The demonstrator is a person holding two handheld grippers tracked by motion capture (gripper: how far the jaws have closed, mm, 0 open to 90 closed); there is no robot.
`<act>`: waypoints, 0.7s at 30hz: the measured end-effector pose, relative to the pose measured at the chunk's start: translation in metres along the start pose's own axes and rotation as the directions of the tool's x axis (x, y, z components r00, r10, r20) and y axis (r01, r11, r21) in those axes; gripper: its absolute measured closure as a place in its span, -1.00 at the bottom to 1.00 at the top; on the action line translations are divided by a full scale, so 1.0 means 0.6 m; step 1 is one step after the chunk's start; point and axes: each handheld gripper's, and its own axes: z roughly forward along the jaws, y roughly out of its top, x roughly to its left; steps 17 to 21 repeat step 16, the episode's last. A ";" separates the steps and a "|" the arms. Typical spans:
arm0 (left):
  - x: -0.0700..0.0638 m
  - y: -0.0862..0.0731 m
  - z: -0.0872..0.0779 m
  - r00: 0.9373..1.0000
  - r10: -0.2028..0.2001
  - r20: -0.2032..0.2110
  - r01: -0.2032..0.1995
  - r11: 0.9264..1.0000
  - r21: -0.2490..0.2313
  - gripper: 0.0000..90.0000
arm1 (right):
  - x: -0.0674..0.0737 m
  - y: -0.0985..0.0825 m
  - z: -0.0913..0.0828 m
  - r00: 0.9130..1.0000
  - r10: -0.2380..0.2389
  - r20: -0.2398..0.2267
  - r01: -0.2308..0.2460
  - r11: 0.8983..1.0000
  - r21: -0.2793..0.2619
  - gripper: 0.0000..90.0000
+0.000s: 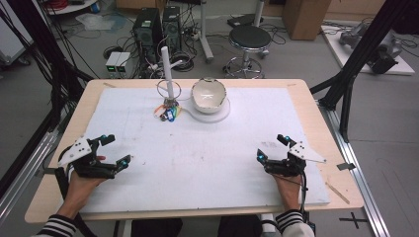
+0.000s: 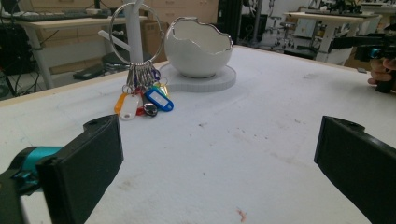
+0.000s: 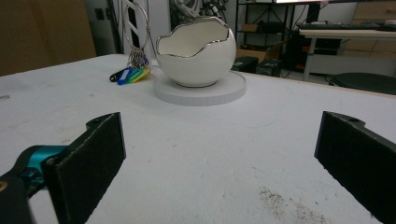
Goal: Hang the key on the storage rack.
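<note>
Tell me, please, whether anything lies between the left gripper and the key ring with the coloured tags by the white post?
Nothing visible does. The left gripper sits open at the near left of the white mat, and only bare mat lies between it and the key ring at the white post. The egg-shaped bowl stands beside the keys, off that line.

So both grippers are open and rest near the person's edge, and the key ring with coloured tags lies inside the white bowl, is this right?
Not quite. The key ring hangs on the white post beside the white bowl, not inside it; the left gripper view shows this. Left gripper and right gripper are open, as you said.
</note>
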 end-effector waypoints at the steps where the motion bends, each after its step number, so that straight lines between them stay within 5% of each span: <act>1: -0.003 -0.006 -0.001 1.000 0.000 0.000 0.000 1.000 -0.009 -0.96 | 0.000 0.000 0.000 1.000 -0.004 0.000 0.004 1.000 0.001 -0.97; 9: -0.019 -0.033 -0.006 0.999 0.012 -0.031 -0.015 0.996 -0.084 -0.96 | 0.000 0.000 0.000 1.000 -0.002 0.001 0.002 1.000 0.001 -0.97; 21: -0.022 -0.036 -0.009 0.999 0.021 -0.038 -0.025 0.994 -0.103 -0.96 | 0.001 0.000 0.000 1.000 -0.002 0.004 0.002 1.000 0.002 -0.97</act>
